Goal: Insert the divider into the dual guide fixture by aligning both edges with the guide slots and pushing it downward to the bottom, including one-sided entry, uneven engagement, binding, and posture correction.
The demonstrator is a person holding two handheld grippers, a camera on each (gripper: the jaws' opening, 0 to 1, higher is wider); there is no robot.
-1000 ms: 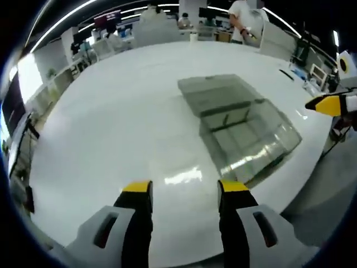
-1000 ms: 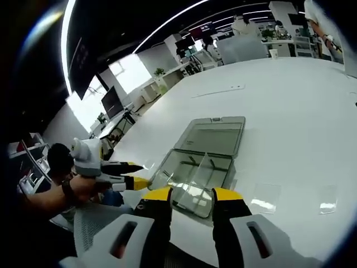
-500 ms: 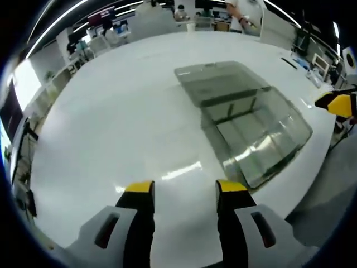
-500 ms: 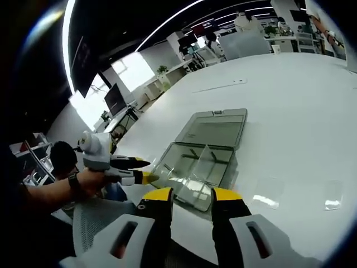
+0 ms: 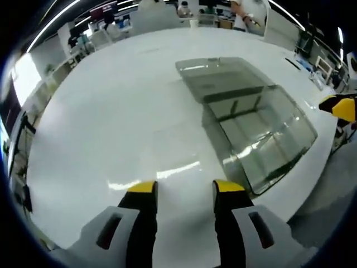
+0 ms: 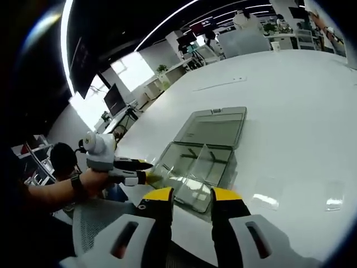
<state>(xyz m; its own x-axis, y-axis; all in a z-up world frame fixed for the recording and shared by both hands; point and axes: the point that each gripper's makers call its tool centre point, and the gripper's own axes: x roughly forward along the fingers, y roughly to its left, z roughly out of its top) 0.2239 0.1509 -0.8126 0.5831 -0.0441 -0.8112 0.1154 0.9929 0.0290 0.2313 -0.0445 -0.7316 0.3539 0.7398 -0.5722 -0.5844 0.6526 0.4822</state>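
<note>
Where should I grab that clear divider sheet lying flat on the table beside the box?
The divider sheet lies flat and thin, so probably pinch its near edge, bringing the right gripper in low from the near side of the table.

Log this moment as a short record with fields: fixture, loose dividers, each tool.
fixture: clear box, lid open flat, on white table
loose dividers: two clear sheets and flat on table; another sheet beside the box
left tool: open, empty, above table
right tool: open, empty, before box
</note>
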